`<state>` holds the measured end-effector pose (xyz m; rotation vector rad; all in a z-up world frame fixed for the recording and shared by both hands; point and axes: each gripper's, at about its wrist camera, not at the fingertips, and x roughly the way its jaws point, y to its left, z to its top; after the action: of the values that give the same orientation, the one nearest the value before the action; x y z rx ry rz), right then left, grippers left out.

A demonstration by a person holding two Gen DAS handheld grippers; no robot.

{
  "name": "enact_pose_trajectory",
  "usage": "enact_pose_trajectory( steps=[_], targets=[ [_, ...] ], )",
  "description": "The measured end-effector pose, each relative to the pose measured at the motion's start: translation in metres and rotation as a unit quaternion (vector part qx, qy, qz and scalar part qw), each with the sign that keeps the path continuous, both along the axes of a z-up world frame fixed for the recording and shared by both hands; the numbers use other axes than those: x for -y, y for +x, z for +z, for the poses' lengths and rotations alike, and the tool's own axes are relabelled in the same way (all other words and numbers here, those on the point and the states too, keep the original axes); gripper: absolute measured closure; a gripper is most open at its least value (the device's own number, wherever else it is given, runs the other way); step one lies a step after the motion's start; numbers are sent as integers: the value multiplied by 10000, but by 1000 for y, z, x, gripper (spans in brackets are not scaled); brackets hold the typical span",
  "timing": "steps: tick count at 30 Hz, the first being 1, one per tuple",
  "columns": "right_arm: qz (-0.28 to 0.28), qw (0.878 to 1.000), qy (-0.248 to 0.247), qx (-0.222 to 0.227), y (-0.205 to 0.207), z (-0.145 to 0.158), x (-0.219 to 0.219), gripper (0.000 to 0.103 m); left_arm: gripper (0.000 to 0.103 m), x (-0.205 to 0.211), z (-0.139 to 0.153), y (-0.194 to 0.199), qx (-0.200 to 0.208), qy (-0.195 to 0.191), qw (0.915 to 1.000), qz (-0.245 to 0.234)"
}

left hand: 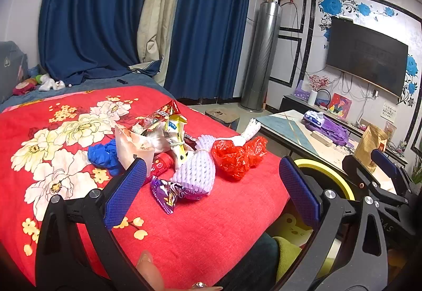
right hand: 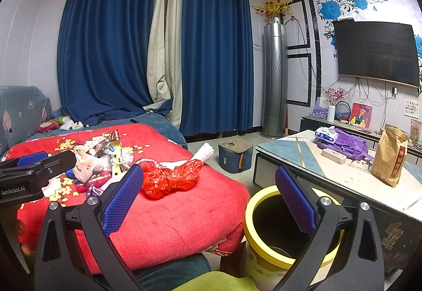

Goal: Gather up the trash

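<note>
Trash (left hand: 168, 148) lies in a loose heap on the red floral bedspread (left hand: 66, 132), near the bed's front corner: a red plastic bag (left hand: 237, 156), a white foam fruit net (left hand: 196, 172), a purple wrapper (left hand: 168, 192), a crumpled blue glove (left hand: 104, 155), a pale paper bag (left hand: 132, 148) and some snack packets (left hand: 163, 117). Off the bed's corner, down on the floor, stands a yellow bin (right hand: 266, 251), its mouth open and dark.

Left gripper (left hand: 213, 185) hangs over the near edge of the heap with its jaws spread wide and nothing between the pads. Right gripper (right hand: 211, 198) is also spread and empty, between the bed's corner and the bin.

By the look of it, collecting has not begun: nothing is held and the heap appears whole. The step in hand is the approach to a first piece. The purple wrapper and foam net lie closest to the left gripper, the red bag closest to the right. The next move calls for lowering over one piece, pinching it clear of its neighbours, then carrying it across to the bin. The light, crinkly pieces may slip or drag others along.
</note>
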<state>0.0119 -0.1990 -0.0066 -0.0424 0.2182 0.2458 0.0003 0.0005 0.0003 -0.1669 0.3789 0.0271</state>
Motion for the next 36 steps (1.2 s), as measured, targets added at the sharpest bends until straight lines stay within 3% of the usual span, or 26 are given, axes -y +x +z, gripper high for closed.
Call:
enact_pose_trajectory(
  steps=[36],
  targets=[
    [58, 10000, 10, -73, 0, -13, 0, 6, 11, 4, -4, -3, -12, -16, 10000, 10]
  ],
)
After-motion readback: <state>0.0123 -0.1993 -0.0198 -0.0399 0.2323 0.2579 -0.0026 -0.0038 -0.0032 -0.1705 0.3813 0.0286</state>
